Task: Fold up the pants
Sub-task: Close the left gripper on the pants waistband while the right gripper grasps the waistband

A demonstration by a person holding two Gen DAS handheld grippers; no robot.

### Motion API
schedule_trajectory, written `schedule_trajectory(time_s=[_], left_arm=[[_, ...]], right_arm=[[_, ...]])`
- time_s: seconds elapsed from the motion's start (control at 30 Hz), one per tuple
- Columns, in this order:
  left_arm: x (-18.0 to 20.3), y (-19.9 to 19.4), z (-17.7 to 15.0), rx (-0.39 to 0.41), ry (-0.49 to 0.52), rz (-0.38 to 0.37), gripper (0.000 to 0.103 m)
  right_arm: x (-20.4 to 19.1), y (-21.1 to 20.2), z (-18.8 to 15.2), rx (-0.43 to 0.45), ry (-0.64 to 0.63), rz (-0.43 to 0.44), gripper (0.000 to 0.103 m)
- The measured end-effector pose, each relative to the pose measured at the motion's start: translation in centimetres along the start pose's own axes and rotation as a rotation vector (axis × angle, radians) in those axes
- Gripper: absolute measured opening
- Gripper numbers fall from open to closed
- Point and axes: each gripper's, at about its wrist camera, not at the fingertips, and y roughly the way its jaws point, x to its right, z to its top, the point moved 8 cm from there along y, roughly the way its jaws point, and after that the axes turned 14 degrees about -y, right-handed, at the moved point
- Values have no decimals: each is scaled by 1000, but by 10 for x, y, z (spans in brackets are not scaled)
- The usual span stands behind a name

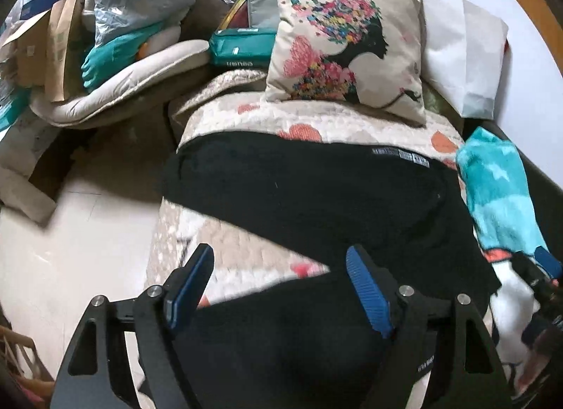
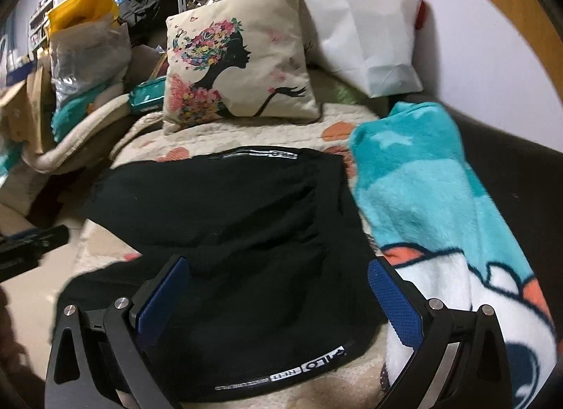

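Observation:
Black pants (image 1: 316,190) lie spread on a quilted bed cover (image 1: 246,247), part of the cloth doubled over, with a white printed waistband strip (image 2: 278,379) at the near edge. My left gripper (image 1: 278,257) hovers over the pants' near left part, its blue pads apart and nothing pressed between them. My right gripper (image 2: 278,264) stands open above the pants (image 2: 228,215) near the waistband. In the left wrist view the right gripper (image 1: 542,278) shows at the far right edge. The left gripper (image 2: 31,240) appears dark and blurred at the left edge of the right wrist view.
A printed cushion (image 2: 239,64) and a white paper bag (image 2: 366,32) stand at the bed's far end. A turquoise fleece blanket (image 2: 422,180) lies along the right of the pants. Bags, boxes and bedding (image 1: 105,39) pile up left of the bed, beside pale floor (image 1: 88,233).

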Motion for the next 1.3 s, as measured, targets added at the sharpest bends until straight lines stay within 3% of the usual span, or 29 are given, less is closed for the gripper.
schedule_trajectory(time_s=[0.17,0.33,0.5,0.67,0.9,1.1,1.3], left_arm=[[-5,9,33,49,38,14,77],[-19,28,58,32,18,-29,77],[-33,68,73,-15,62,-32,77],[-57,117,89,-62,76,20,77],[-95,190,130,-109,9,51,77],[-116,227,156,-128,-47,34,77],[-102,251,158,-163,40,10,77]], right_arm=[[17,3,40,-8,-20,-15,103],[19,19,76,3,-99,-22,103],[11,69,102,-8,-156,108,102],[11,135,114,-81,-159,215,93],[1,223,126,-177,-190,271,91],[-16,259,131,-222,-331,294,91],[-20,282,127,-255,-403,312,90]])
